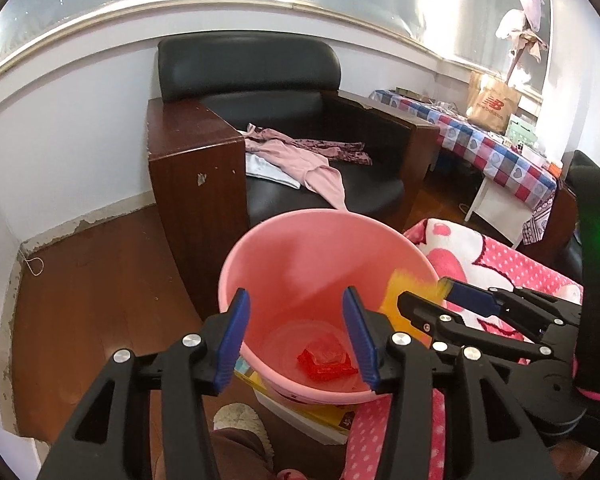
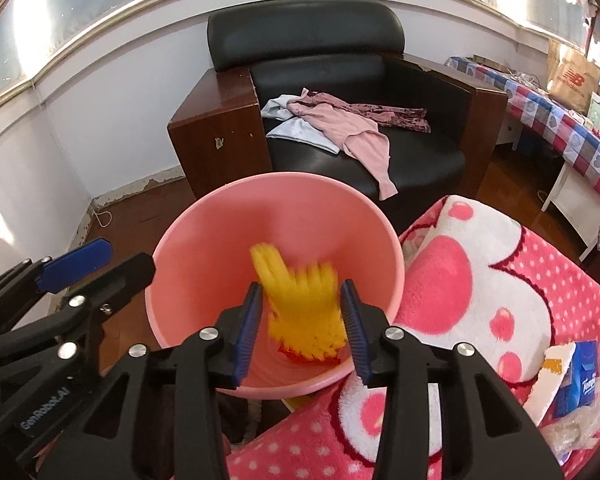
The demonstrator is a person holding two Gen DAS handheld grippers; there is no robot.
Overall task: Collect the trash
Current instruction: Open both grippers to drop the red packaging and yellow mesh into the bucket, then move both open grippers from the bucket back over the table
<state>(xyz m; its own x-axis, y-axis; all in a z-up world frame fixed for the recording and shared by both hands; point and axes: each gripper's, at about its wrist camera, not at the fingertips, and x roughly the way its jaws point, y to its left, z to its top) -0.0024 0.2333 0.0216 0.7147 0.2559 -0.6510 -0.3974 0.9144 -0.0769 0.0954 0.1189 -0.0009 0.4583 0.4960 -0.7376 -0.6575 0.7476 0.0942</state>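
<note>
Both grippers hover over the round pink plastic bin (image 2: 276,216), so dropped trash lands inside. The right gripper (image 2: 304,328) gapes, its pads clear of the blurred yellow crinkled wrapper (image 2: 300,300) between them, apparently falling. The left gripper (image 1: 296,340) is open and empty above a red wrapper (image 1: 327,363) at the bottom.

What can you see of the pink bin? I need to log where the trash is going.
The pink bin is a round, smooth, plastic-looking bucket that tapers toward its base. It stands upright and open-topped, between the black armchair and the pink spotted blanket, whose edge meets its rim. A red wrapper lies on its bottom, and a blurred yellow wrapper is inside it, between the right gripper fingers.
</note>
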